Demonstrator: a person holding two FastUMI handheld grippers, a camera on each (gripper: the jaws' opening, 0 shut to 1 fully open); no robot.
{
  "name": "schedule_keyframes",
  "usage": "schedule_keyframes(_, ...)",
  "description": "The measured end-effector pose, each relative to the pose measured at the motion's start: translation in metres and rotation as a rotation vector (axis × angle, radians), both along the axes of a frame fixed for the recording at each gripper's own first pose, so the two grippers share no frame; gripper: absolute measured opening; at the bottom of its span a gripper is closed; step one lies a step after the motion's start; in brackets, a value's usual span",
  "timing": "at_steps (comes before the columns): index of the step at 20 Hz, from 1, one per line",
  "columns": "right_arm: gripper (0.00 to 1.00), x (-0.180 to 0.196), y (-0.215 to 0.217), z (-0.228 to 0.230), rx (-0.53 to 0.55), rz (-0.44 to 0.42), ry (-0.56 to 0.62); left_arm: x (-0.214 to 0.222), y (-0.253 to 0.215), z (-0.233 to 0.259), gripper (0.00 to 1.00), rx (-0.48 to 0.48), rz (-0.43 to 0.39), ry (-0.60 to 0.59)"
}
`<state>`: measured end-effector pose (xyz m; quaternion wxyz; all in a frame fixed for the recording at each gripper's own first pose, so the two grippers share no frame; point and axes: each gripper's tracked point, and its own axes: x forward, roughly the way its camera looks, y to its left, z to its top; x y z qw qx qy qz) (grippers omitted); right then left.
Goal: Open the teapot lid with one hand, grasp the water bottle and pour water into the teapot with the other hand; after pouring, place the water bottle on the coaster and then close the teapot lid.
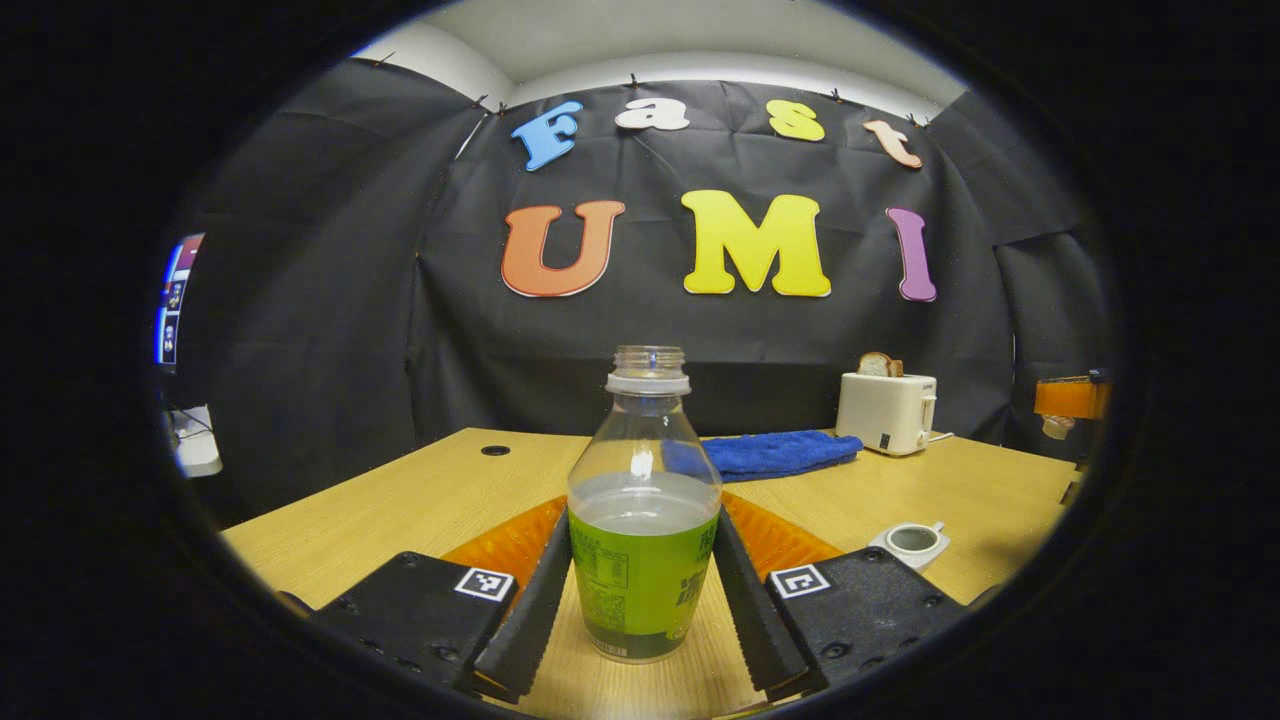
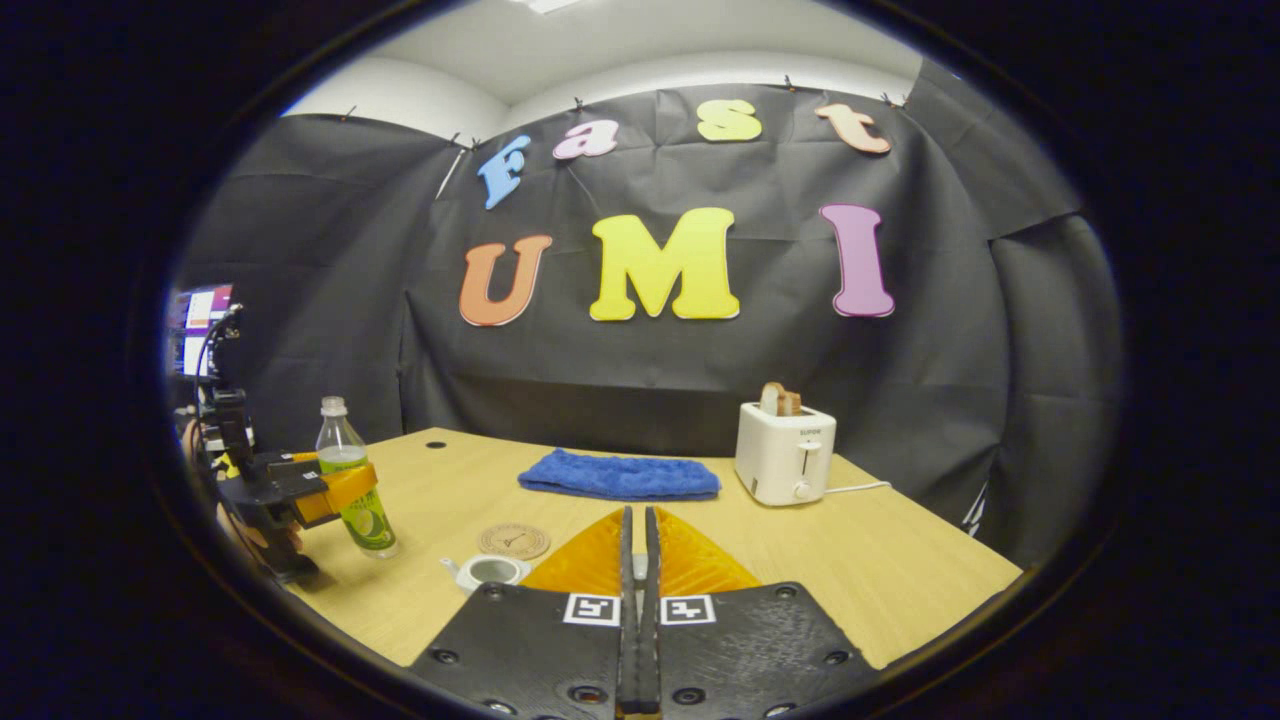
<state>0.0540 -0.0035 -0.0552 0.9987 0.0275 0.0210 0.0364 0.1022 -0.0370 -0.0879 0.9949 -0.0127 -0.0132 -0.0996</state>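
The uncapped water bottle (image 1: 643,500), clear with a green label and part full, stands upright on the table. My left gripper (image 1: 643,525) is shut on it, with a pad against each side of the label. In the right gripper view the bottle (image 2: 345,450) stands at the far left with the left gripper (image 2: 335,490) around it. The small white teapot (image 2: 487,571) sits with its top uncovered, and the round coaster (image 2: 513,541) lies just behind it. My right gripper (image 2: 637,515) is shut, with a pale bit of the teapot lid (image 1: 1052,427) hanging below it.
A blue towel (image 2: 620,474) lies at the back of the wooden table (image 2: 900,560). To its right stands a white toaster (image 2: 785,452) holding bread. A person's hand holds the left gripper by the table's left edge. A screen glows at the far left.
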Motion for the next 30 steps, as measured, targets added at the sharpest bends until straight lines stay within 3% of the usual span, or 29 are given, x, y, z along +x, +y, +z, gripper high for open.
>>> schedule_keyframes(2,0.00,0.001,-0.005,0.000,-0.002,-0.015,-0.001,-0.005,0.005,0.004,0.77,0.069,0.044,0.001)
schedule_keyframes(7,0.00,0.004,-0.008,-0.006,-0.011,-0.014,0.018,-0.023,0.017,0.012,0.76,0.347,0.184,-0.010)
schedule_keyframes(11,0.00,0.002,-0.008,-0.002,-0.014,-0.008,0.010,-0.029,0.015,0.013,0.76,0.664,0.261,-0.056)
schedule_keyframes(13,0.00,0.001,-0.009,0.001,-0.020,-0.012,0.002,-0.031,0.007,0.005,0.75,0.778,0.248,-0.062)
schedule_keyframes(17,0.00,0.004,-0.017,-0.004,-0.019,-0.023,0.013,-0.032,-0.013,-0.009,0.75,0.891,0.194,-0.041)
schedule_keyframes(27,0.00,0.011,-0.052,-0.012,0.004,-0.075,0.052,-0.031,-0.056,-0.007,0.75,1.428,0.095,-0.109)
schedule_keyframes(30,0.00,0.012,-0.057,-0.014,0.011,-0.087,0.057,-0.029,-0.058,-0.009,0.75,1.535,0.083,-0.084)
